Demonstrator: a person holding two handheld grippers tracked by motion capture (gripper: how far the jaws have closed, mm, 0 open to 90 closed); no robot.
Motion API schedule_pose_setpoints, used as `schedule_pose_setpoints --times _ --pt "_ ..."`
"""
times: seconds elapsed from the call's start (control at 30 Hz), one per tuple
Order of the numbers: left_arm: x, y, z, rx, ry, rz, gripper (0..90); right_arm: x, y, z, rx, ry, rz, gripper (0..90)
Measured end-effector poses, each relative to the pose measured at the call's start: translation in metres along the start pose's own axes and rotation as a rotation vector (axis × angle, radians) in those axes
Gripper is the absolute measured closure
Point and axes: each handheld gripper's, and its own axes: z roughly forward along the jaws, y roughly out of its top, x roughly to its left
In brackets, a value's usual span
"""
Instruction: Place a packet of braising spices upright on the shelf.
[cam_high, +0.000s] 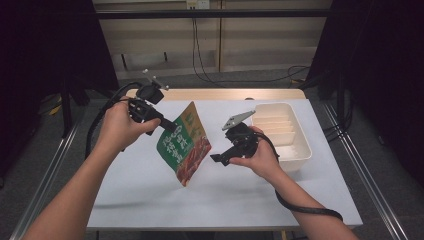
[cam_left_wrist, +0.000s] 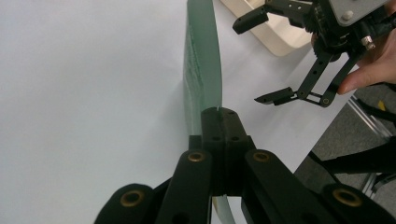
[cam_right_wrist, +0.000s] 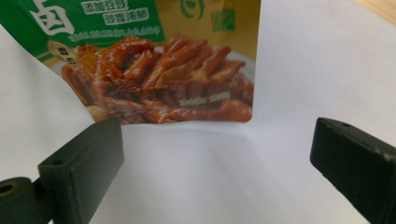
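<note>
A flat green and orange food pouch (cam_high: 184, 145) hangs tilted over the white table (cam_high: 150, 200), printed with a picture of braised meat. My left gripper (cam_high: 169, 126) is shut on the pouch's upper left edge; in the left gripper view the jaws pinch the thin green edge of the pouch (cam_left_wrist: 201, 70). My right gripper (cam_high: 220, 157) stands open just right of the pouch, not touching it. In the right gripper view the pouch (cam_right_wrist: 159, 79) hangs ahead, beyond the wide-apart jaws of the right gripper (cam_right_wrist: 215, 163).
A cream ribbed tray (cam_high: 282, 132) sits at the right of the table, just behind my right hand. Cables trail from both grippers. The table's wooden far edge (cam_high: 215, 94) and metal rails (cam_high: 365, 165) border the work area.
</note>
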Motion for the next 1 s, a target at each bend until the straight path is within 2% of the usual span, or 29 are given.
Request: schedule_pose_setpoints --times 0.17,0.23,0.37,0.53,0.63,0.73,0.8,0.83,1.0 --pt "-0.005 0.006 0.005 0.004 -0.021 0.038 90.0 -0.004 0.008 -0.001 0.023 -0.009 -0.027 2.5" --pt "-0.007 0.007 0.006 -0.003 -0.016 0.034 90.0 -0.006 0.011 -0.003 0.026 -0.003 -0.039 2.5" --pt "-0.009 0.009 0.008 0.004 -0.021 0.074 90.0 -0.013 0.017 -0.006 0.038 0.01 -0.046 2.9" --pt "-0.013 0.013 0.01 0.002 -0.029 0.09 90.0 -0.019 0.024 -0.01 0.057 0.005 -0.049 3.1" --pt "-0.017 0.016 0.013 0.003 -0.037 0.117 90.0 -0.023 0.03 -0.014 0.069 -0.006 -0.084 3.6" --pt "-0.018 0.017 0.013 0.013 -0.041 0.13 90.0 -0.025 0.033 -0.018 0.074 -0.004 -0.09 3.7" --pt "-0.019 0.018 0.015 -0.004 -0.045 0.114 90.0 -0.027 0.036 -0.02 0.073 0.001 -0.099 3.7" --pt "-0.018 0.018 0.015 0.001 -0.047 0.131 90.0 -0.027 0.037 -0.021 0.074 -0.002 -0.101 3.7" --pt "-0.02 0.019 0.018 -0.009 -0.061 0.152 90.0 -0.034 0.043 -0.025 0.089 0.013 -0.113 4.4"
